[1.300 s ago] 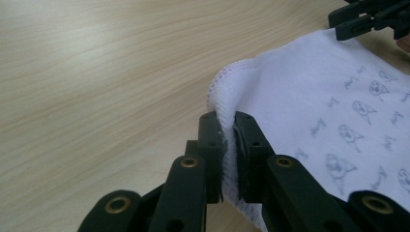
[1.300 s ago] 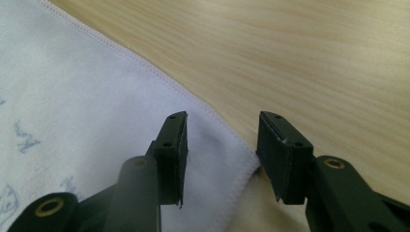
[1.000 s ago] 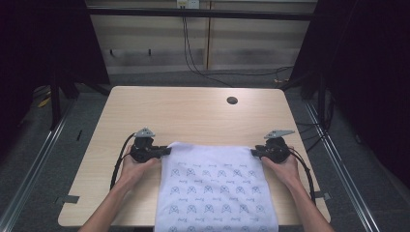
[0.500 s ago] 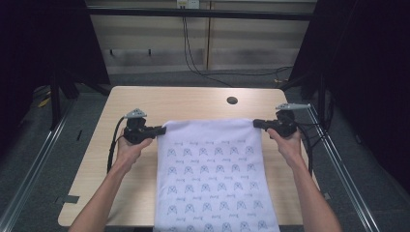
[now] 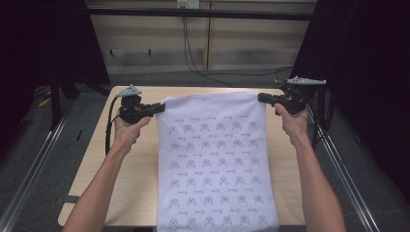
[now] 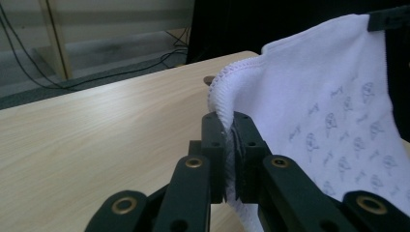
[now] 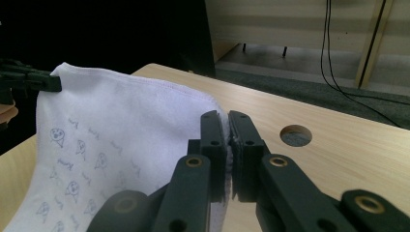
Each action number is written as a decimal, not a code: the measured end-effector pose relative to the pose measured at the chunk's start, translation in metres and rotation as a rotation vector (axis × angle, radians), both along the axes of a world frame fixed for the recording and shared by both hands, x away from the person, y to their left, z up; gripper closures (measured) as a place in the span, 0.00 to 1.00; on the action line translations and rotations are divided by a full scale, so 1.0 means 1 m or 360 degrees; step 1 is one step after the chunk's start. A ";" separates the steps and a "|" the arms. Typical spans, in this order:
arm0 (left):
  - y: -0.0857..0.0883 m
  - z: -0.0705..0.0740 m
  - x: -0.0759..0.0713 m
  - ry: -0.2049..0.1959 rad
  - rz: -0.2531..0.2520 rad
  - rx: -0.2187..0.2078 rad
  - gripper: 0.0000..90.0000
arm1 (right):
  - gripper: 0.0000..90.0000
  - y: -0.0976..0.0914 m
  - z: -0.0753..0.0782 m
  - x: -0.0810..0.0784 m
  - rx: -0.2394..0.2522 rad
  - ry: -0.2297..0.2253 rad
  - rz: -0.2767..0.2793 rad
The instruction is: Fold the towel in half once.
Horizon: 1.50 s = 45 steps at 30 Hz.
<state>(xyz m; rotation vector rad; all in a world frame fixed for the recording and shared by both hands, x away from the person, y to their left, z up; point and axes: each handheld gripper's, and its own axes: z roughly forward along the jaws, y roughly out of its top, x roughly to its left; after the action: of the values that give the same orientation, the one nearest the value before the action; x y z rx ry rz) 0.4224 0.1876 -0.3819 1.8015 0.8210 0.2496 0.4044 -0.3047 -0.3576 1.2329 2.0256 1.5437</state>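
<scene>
High view: left gripper and right gripper each pinch a top corner of a white terry towel printed with small blue motifs. It hangs between them, long axis toward six o'clock over the pale wooden table. No readable writing.

The towel is white with small grey-blue printed figures in rows. The table is light wood. Both grippers are black.

Dim, soft-focus pictures; dark surroundings
</scene>
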 end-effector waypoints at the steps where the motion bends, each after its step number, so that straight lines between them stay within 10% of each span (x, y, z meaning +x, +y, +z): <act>1: 0.000 0.001 -0.008 -0.0005 -0.0020 0.0029 0.95 | 0.96 0.000 -0.001 -0.007 0.0002 -0.0004 0.0027; 8: 0.005 0.012 -0.020 -0.0026 -0.0035 0.0045 0.95 | 0.96 -0.003 0.003 -0.023 0.0021 -0.0018 0.0051; 12: 0.007 0.017 -0.040 -0.0065 -0.0101 0.0067 0.95 | 0.96 0.003 0.017 -0.052 -0.0025 -0.0060 0.0165; 24: 0.015 -0.004 -0.125 0.0032 -0.0284 0.0011 0.95 | 0.96 -0.014 -0.003 -0.143 -0.0013 -0.0035 0.0257; 30: 0.004 -0.029 -0.162 0.0161 -0.0386 0.0171 0.95 | 0.96 -0.010 -0.040 -0.195 -0.0072 0.0125 0.0332; 38: -0.008 -0.102 -0.177 0.0502 -0.0468 0.0384 0.95 | 0.96 0.008 -0.108 -0.215 -0.0258 0.0475 0.0397; 45: -0.009 -0.111 -0.181 0.0510 -0.0485 0.0451 0.94 | 0.96 0.020 -0.124 -0.215 -0.0354 0.0615 0.0442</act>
<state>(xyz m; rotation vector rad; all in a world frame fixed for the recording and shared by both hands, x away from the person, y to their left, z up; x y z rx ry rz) 0.2413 0.1785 -0.4930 2.2417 0.7430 -0.1321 0.1897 -0.2848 -0.4818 1.2794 2.6302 1.2086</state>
